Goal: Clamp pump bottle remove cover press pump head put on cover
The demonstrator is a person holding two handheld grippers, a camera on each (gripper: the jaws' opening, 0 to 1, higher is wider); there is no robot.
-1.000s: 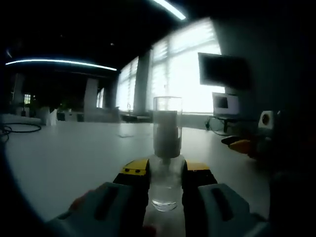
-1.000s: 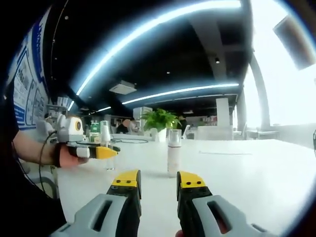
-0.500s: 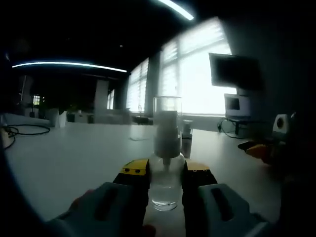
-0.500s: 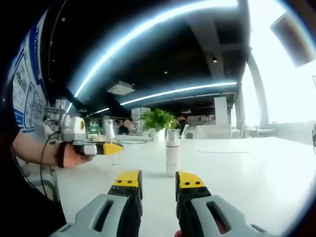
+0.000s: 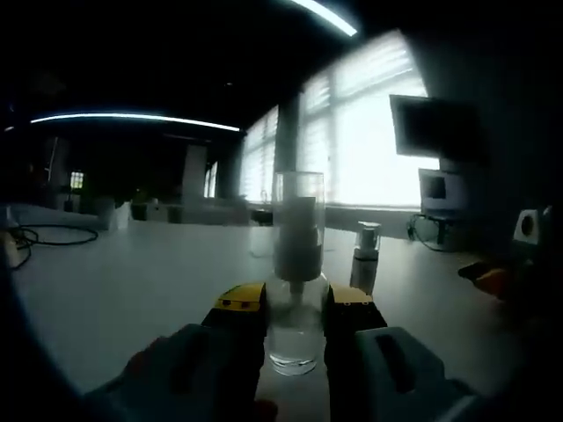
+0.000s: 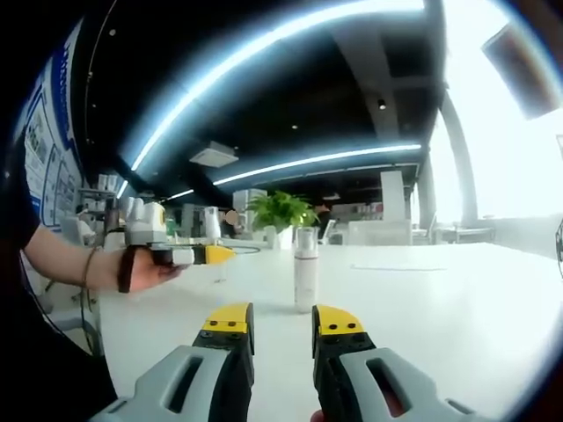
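Note:
A clear pump bottle (image 5: 296,264) with a tall transparent cover stands upright between my left gripper's (image 5: 296,309) yellow-tipped jaws, which are shut on its lower body. In the right gripper view that left gripper (image 6: 204,255) hovers above the table at the left, a hand holding it, with the bottle (image 6: 212,225) rising from it. A second, white-bodied pump bottle (image 6: 304,268) with a clear cover stands on the white table (image 6: 440,299) just beyond my right gripper (image 6: 282,327), which is open with nothing between its jaws. In the left gripper view that second bottle (image 5: 364,257) stands to the right.
A potted plant (image 6: 281,212) sits at the table's far side. A coiled cable (image 5: 53,236) lies on the table at the left. A dark monitor (image 5: 435,127) hangs before bright windows. The right gripper's orange tip (image 5: 489,280) shows at the right edge.
My left gripper has carried the clamped bottle to the right, nearer the standing bottle, which has come into the left gripper view. My right gripper's jaws have narrowed slightly.

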